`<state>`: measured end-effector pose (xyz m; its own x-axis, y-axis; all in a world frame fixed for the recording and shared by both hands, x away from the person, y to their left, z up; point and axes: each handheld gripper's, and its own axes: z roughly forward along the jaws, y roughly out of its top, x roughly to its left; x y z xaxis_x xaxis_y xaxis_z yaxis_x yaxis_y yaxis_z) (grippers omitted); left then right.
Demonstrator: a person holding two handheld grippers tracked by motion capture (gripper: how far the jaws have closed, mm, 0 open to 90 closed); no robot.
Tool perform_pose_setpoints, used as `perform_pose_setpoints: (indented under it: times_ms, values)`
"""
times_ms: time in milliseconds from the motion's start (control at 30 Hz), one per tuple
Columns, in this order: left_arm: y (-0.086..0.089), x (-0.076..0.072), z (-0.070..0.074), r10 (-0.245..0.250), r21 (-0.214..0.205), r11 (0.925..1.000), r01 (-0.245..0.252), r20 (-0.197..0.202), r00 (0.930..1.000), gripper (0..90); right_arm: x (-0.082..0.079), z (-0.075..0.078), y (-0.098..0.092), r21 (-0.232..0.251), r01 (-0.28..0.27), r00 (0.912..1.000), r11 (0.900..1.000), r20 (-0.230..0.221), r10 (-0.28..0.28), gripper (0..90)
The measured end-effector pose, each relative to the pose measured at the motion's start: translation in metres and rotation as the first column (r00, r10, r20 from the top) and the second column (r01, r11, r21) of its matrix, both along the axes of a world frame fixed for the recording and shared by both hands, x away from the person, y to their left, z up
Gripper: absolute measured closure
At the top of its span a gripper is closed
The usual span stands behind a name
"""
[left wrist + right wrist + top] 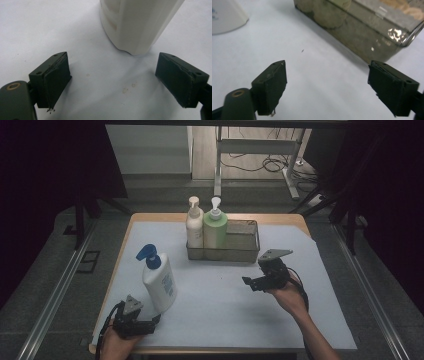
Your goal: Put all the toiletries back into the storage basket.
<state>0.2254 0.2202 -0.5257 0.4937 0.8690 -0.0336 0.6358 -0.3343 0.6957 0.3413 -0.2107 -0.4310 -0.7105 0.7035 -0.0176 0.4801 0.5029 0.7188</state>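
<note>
Now right gripper (248, 281) jaws apart; open sheet toward white bottle (159, 281).

Your left hand-held gripper (156, 318) sits low at the near left, jaws spread wide and pointing forward, nothing between the pads. Your right forearm (310, 327) reaches in from the lower right, its hand-held gripper (246, 281) aimed leftward, jaws also wide apart and empty.

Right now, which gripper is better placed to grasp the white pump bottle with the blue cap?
Left. The left gripper sits open at the white pump bottle with the blue cap; the right gripper, also open, is farther off.
</note>
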Motion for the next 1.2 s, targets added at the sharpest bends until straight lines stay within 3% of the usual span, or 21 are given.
perform_pose_setpoints:
  times_ms: [200,400,667,967,1200]
  values:
    - [0.0,0.0,0.0,-0.001,0.0,1.0,0.001,0.0,1.0,12.0,-0.012,-0.006,-0.006,-0.016,0.005,1.0,0.9999,0.0,-0.005,12.3]
    - [0.0,0.0,0.001,0.0,0.001,1.0,0.0,-0.005,1.0,12.1,-0.026,-0.019,-0.015,-0.056,0.014,0.9999,0.9983,0.002,-0.014,0.0]
    - [0.0,0.001,0.001,-0.001,0.003,1.0,0.001,-0.006,1.0,12.5,-0.038,-0.035,-0.025,-0.038,0.035,0.9993,0.9987,-0.015,-0.035,0.0]
    - [0.001,0.001,0.002,-0.002,-0.001,1.0,0.002,-0.008,1.0,13.5,-0.044,-0.066,-0.045,-0.004,0.066,0.9977,0.9978,-0.014,-0.066,0.0]
    - [0.004,-0.001,0.005,-0.009,-0.024,0.9997,0.009,-0.011,0.9999,17.9,-0.045,-0.084,-0.049,-0.028,0.069,0.996,0.9972,-0.056,-0.07,0.0]
